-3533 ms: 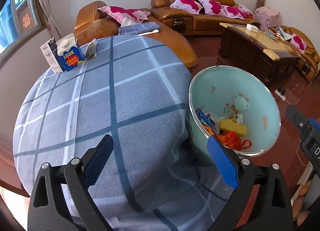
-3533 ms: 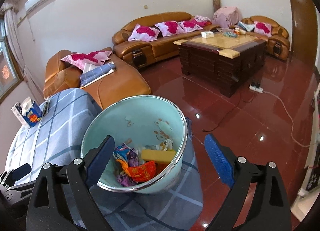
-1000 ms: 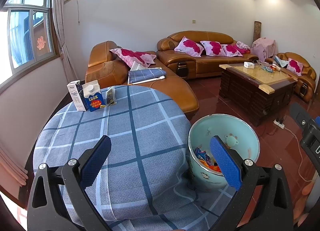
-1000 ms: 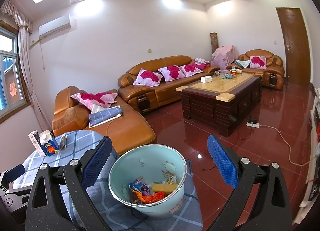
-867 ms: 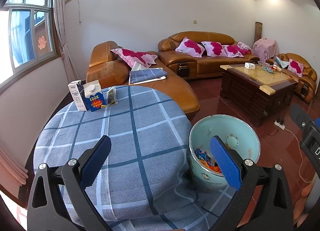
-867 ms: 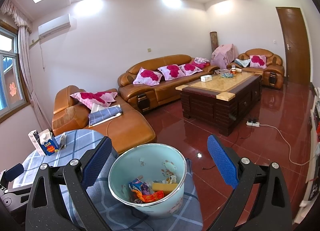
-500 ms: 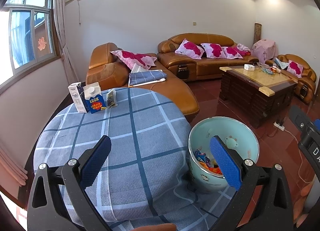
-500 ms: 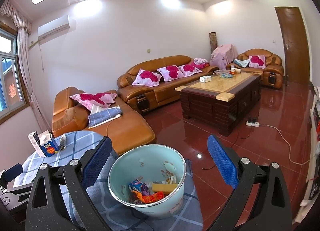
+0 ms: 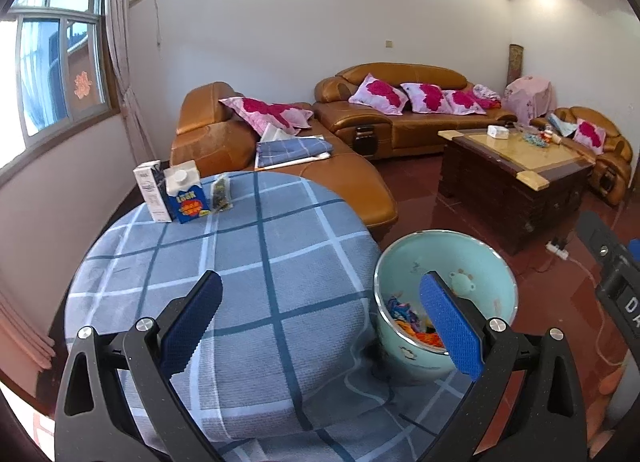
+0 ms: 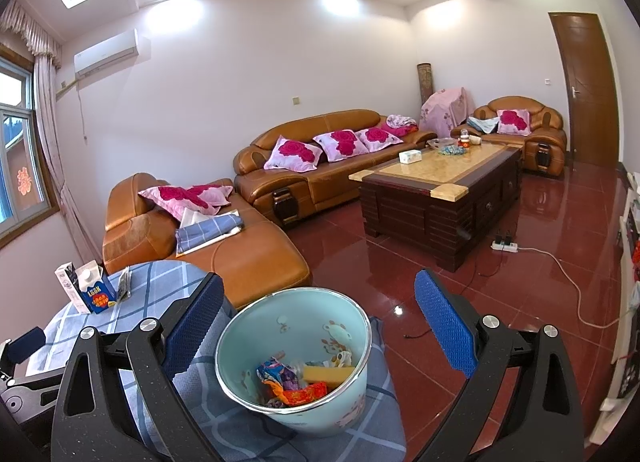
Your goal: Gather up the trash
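Both tongs stand apart and carry nothing — the left gripper hangs over the near part of the round table, the right gripper above the bin. The bin sits at the table's right edge with wrappers already inside. At the table's far left edge stand two cartons and a small packet — likely the trash left. The next move seems a reach across to them.
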